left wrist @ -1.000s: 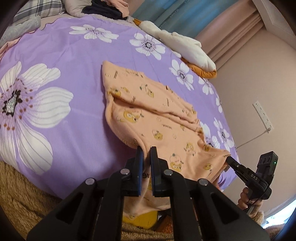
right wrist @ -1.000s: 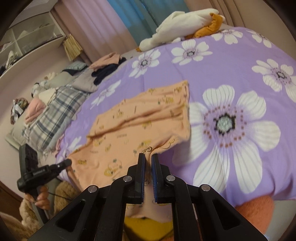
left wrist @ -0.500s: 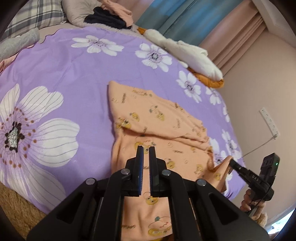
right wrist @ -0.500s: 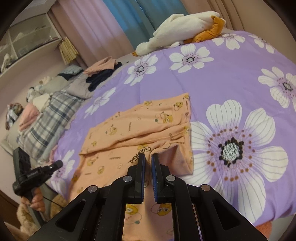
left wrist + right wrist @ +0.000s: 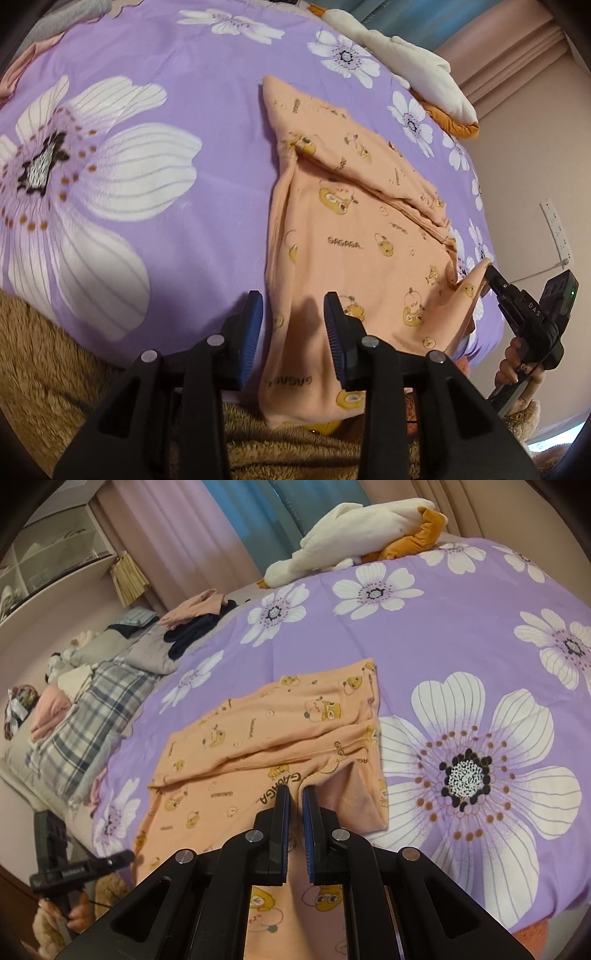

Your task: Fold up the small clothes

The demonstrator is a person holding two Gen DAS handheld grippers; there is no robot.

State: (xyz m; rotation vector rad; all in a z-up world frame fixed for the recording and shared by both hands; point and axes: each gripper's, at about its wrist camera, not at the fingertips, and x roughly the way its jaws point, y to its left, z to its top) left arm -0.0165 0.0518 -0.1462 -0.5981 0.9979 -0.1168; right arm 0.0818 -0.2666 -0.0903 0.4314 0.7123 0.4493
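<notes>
An orange child's garment [image 5: 351,221] printed with yellow cartoon figures lies partly folded on the purple flowered bedspread [image 5: 147,92], and its near end hangs over the bed's edge. My left gripper [image 5: 293,319] hovers over that near edge; its jaws are opening and the cloth lies loose between the blue pads [image 5: 255,325]. My right gripper [image 5: 296,794] is shut on a raised pinch of the garment [image 5: 258,738]. In the left wrist view the right gripper [image 5: 489,271] holds the cloth's corner up at the bed's right edge. The left gripper [image 5: 127,856] shows low at the left.
A white and orange plush toy [image 5: 351,535] lies at the bed's far side. A pile of dark and pink clothes [image 5: 195,616] and a plaid blanket [image 5: 92,716] sit at the far left. Brown fuzzy fabric [image 5: 37,350] lies below the bed's edge. A wall socket [image 5: 557,229] is at the right.
The garment was drawn further onto the bed. My left gripper sank toward the bed's edge and its jaws parted, letting the cloth go. The right gripper keeps its pinch.
</notes>
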